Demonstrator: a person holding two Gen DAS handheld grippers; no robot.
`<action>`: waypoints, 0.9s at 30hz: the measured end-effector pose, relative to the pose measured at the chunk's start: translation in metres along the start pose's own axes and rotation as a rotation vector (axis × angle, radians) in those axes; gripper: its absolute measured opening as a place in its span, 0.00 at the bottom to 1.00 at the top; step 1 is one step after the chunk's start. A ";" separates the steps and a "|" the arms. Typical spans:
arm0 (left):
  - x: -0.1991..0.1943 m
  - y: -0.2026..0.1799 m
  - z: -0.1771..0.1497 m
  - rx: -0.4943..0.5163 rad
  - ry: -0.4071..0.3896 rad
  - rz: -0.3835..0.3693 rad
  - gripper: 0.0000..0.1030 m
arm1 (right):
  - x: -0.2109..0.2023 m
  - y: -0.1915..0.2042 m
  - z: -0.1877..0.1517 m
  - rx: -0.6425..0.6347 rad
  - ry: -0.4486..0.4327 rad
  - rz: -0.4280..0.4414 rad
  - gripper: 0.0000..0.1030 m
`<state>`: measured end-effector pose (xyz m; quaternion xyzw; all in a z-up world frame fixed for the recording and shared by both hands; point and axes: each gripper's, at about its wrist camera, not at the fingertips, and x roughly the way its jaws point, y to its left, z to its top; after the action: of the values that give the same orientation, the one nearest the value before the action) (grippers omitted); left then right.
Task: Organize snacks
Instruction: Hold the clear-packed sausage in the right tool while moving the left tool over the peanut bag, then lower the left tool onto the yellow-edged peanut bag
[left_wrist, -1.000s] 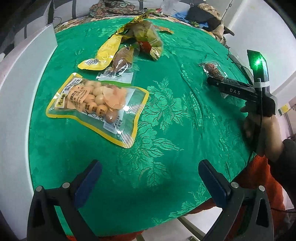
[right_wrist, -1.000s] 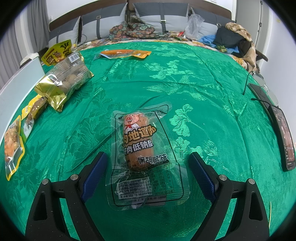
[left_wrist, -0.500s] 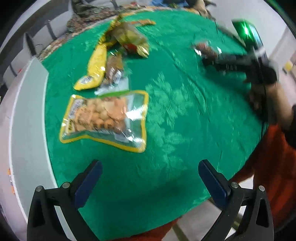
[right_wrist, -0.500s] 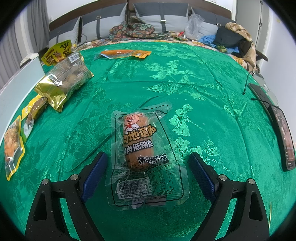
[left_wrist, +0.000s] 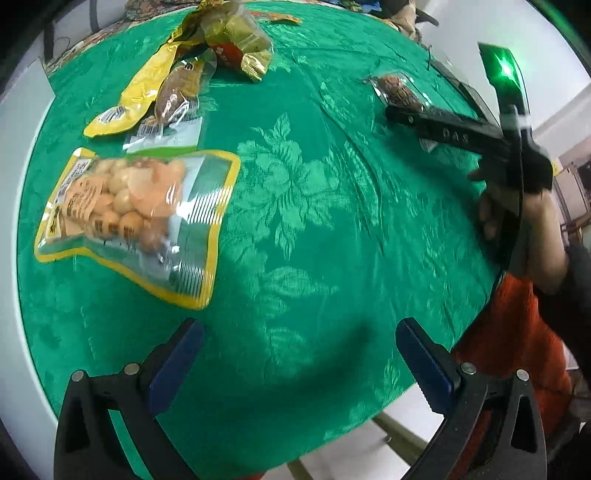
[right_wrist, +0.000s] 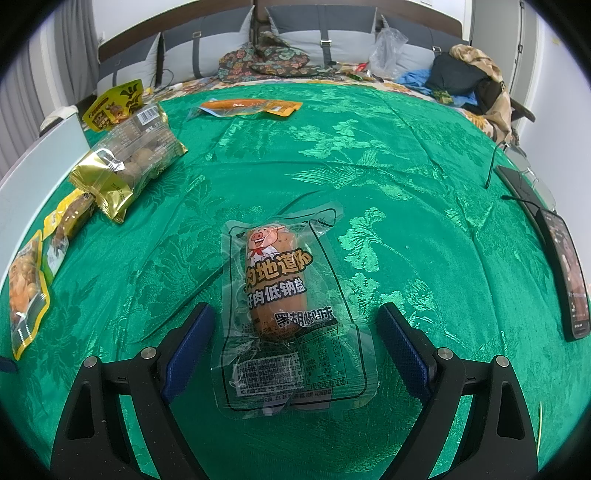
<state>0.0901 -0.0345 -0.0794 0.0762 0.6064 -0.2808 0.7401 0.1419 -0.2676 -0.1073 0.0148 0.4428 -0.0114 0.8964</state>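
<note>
Table (right_wrist: 406, 155): green brocade cloth. Sausage pack (right_wrist: 284, 306): flat on cloth, between the spread fingers of the right gripper (right_wrist: 295, 347), untouched. Left gripper (left_wrist: 299, 354): fingers wide apart, empty, over bare cloth. Egg pouch (left_wrist: 136, 221): ahead-left of it. Gold bag (right_wrist: 125, 166), yellow pouch (left_wrist: 136, 99): grouped at left. Phone (right_wrist: 565, 273): right edge.

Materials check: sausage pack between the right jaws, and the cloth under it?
Sausage pack: looks like clear glossy plastic film, vacuum-sealed; the sausage shows through, glare along the flat sealed edges.
Green tablecloth: seems woven satin-like damask; shiny floral pattern catches light, soft creases. Fibre cannot be told.
</note>
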 end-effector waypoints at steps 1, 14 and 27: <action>0.001 0.000 0.003 -0.004 -0.002 -0.009 0.99 | 0.000 0.000 0.000 0.000 0.000 0.000 0.90; 0.014 -0.014 0.063 -0.061 -0.078 -0.106 0.99 | 0.000 0.000 0.000 0.000 0.000 0.001 0.90; -0.078 -0.014 0.097 0.093 -0.221 0.016 0.99 | -0.001 0.000 0.000 0.001 0.000 0.001 0.90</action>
<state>0.1575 -0.0651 0.0213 0.0841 0.5069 -0.3092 0.8002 0.1419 -0.2679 -0.1066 0.0153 0.4428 -0.0111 0.8964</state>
